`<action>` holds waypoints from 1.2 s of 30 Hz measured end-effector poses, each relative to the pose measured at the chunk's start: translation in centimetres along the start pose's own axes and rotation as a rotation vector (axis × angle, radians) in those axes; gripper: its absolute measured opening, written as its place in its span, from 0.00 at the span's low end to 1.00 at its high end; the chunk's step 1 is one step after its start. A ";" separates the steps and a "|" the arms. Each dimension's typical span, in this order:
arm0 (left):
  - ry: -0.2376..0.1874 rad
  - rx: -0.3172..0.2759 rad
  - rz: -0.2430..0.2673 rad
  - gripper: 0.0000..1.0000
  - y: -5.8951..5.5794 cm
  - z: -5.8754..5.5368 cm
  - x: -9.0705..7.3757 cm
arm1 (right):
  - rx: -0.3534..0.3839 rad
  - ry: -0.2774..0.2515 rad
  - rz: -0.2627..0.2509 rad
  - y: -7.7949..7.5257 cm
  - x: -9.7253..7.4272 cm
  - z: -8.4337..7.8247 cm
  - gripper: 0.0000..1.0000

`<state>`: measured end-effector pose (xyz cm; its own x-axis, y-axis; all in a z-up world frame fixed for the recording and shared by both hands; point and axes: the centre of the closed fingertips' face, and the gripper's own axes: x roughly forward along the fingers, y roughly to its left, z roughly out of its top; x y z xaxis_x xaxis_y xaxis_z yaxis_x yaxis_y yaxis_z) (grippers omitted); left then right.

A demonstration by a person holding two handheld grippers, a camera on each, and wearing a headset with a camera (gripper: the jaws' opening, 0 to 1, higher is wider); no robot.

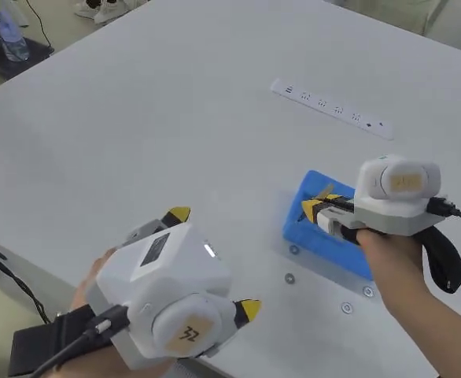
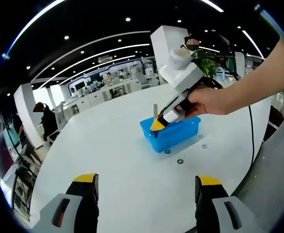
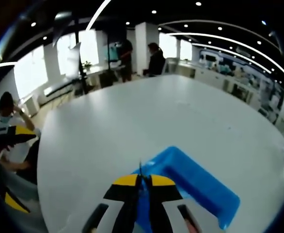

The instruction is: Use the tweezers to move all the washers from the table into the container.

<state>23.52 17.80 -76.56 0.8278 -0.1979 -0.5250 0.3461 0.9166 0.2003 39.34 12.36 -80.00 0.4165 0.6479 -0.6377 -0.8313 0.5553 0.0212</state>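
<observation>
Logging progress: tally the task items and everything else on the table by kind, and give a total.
Washers on the table: 4
Blue container: 1
Tweezers: 1
Power strip: 1
Total: 7

Table [image 1: 175, 118]: plain pale grey-white, no pattern. Container [image 1: 313, 236]: solid bright blue. Left gripper [image 1: 213, 261]: white body, yellow jaw tips, tan round label with dark marks. Right gripper [image 1: 319, 206]: white body, yellow-and-black jaws, black handle. Tweezers [image 2: 155, 110]: dull grey metal. 4 washers [image 1: 290, 278] in the head view: silver-grey. Power strip [image 1: 331, 109]: white.
</observation>
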 end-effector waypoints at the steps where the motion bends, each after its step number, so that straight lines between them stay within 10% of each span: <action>1: 0.000 0.001 0.000 0.83 0.0 0.0 0.0 | -0.014 -0.005 -0.006 -0.2 -0.3 0.2 0.04; 20: 0.012 0.010 0.003 0.83 -0.1 -0.1 -0.1 | -0.102 -0.070 0.082 4.7 -7.0 1.9 0.03; 36: 0.018 0.005 0.005 0.82 0.0 -0.2 0.0 | -0.133 0.048 0.109 4.9 -4.2 -2.6 0.04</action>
<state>23.40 17.93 -76.72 0.8217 -0.1867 -0.5384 0.3439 0.9159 0.2072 32.56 11.02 -79.28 0.3059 0.6729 -0.6735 -0.9132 0.4075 -0.0075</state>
